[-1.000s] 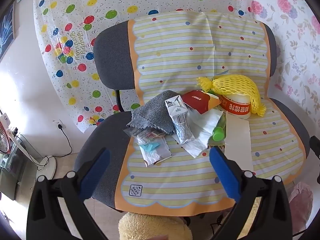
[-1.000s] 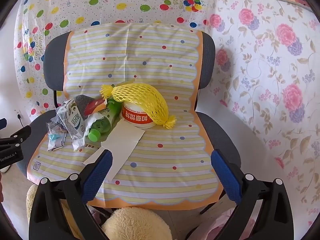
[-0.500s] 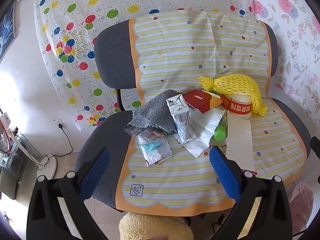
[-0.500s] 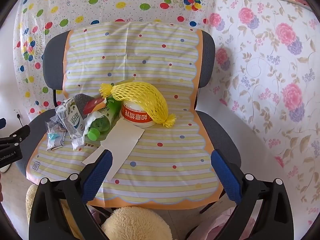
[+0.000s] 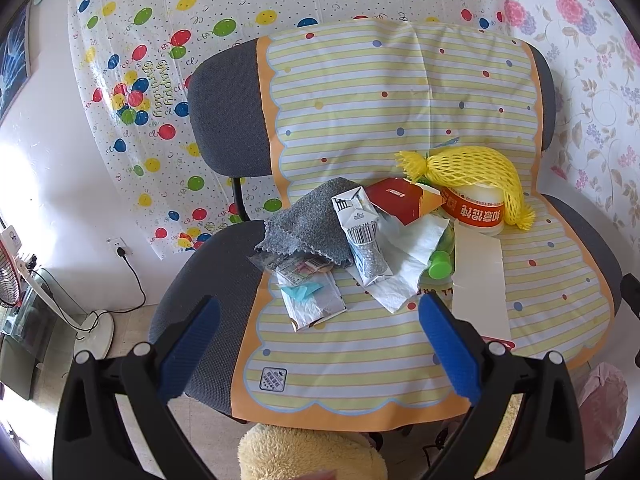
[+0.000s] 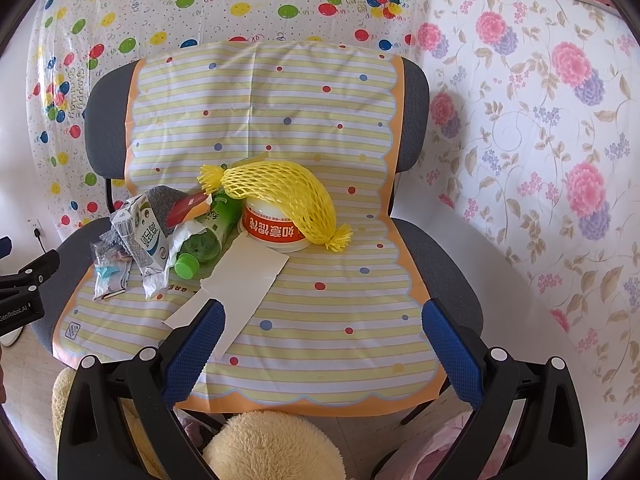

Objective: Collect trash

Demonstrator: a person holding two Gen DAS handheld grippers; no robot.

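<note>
Trash lies in a pile on a chair seat covered by a striped yellow sheet (image 5: 360, 364). In it are a grey cloth (image 5: 308, 220), a crushed milk carton (image 5: 362, 236), a clear plastic packet (image 5: 310, 296), white tissue (image 5: 408, 256), a red paper box (image 5: 400, 200), a green bottle (image 6: 204, 236), a white card strip (image 6: 244, 276), an orange-banded noodle bowl (image 6: 272, 228) and a yellow foam net (image 6: 288, 196). My left gripper (image 5: 318, 344) is open and empty in front of the packet. My right gripper (image 6: 324, 352) is open and empty over the seat's front right.
The grey office chair (image 5: 224, 104) stands against a balloon-print sheet (image 5: 160, 60) and floral wallpaper (image 6: 540, 120). A fan (image 5: 24, 276) and cable stand on the floor at left. A fuzzy yellow object (image 6: 272, 448) and a pink bag (image 5: 600, 396) lie below the seat's front edge.
Both grippers have shifted very slightly, so the chair sits a little lower and more central in view. Nothing on the seat has moved.
</note>
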